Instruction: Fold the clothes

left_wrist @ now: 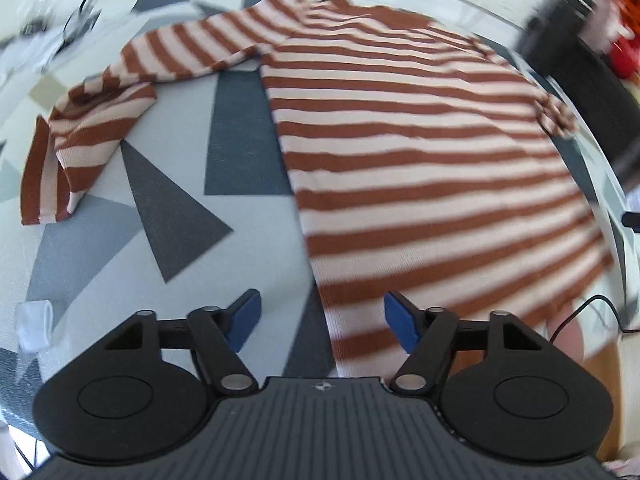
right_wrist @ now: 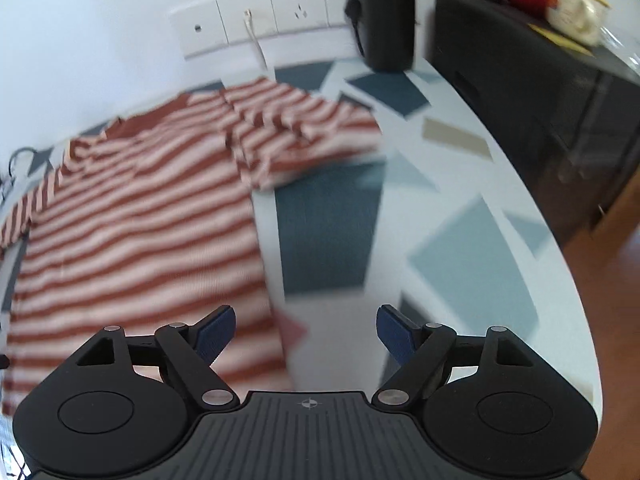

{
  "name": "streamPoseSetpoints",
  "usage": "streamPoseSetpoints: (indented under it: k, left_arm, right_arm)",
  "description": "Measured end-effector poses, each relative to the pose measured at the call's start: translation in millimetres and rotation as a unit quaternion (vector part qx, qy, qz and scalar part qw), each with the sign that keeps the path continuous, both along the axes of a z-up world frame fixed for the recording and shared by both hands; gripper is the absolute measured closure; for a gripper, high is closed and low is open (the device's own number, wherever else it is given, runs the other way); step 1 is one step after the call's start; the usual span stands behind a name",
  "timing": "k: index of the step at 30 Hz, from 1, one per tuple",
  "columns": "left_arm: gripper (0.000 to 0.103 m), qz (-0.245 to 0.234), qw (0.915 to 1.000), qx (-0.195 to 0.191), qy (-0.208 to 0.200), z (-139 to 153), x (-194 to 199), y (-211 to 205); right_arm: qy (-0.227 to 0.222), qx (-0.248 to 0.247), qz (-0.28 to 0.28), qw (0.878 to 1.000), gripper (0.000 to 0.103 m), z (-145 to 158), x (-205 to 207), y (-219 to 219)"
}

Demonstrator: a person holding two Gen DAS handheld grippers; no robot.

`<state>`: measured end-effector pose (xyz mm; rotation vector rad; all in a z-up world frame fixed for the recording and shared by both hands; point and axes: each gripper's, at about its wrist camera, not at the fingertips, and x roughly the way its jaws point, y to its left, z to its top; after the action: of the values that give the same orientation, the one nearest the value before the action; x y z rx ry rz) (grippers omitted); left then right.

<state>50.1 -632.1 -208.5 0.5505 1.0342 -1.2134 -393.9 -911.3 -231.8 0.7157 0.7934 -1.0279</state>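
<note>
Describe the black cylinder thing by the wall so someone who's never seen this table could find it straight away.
Start at the table with the grey and blue geometric cloth where the striped sweater lies. Follow it to the white wall with the row of sockets. At the right end of that row stands the black cylinder, upright on the table's far edge, the only tall, round, dark thing there, left of the boxy black cabinet.

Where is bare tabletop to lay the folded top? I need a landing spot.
Free: the patterned table right of the striped top, and between its body and left sleeve. Crowded: the wall edge by the black speaker.
</note>
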Motion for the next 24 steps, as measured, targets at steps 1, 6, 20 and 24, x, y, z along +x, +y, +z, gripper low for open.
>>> streamPoseSetpoints:
  k: [1,6,20,24]
  left_arm:
    - [0.038,-0.005,0.9997,-0.016,-0.017,3.9,-4.6,11.7]
    - [0.038,0.004,0.996,-0.078,-0.043,15.1,-10.0,66.7]
    - [0.093,-0.04,0.9971,-0.042,-0.048,-12.2,-34.1,22.1]
    - [0.095,-0.052,0.9957,-0.037,-0.068,-8.7,-32.9,19.0]
  right_arm:
    - [0.005,0.002,0.0,1.0,0.028,-2.1,-1.0,11.2]
    - [0.009,0.004,-0.003,1.0,0.031,-4.0,-1.4,61.9]
    - [0.069,-0.004,-0.015,0.997,0.046,-39.8,42.2,57.8]
    - [0.038,-0.004,0.004,0.999,0.086,-39.2,48.0,57.5]
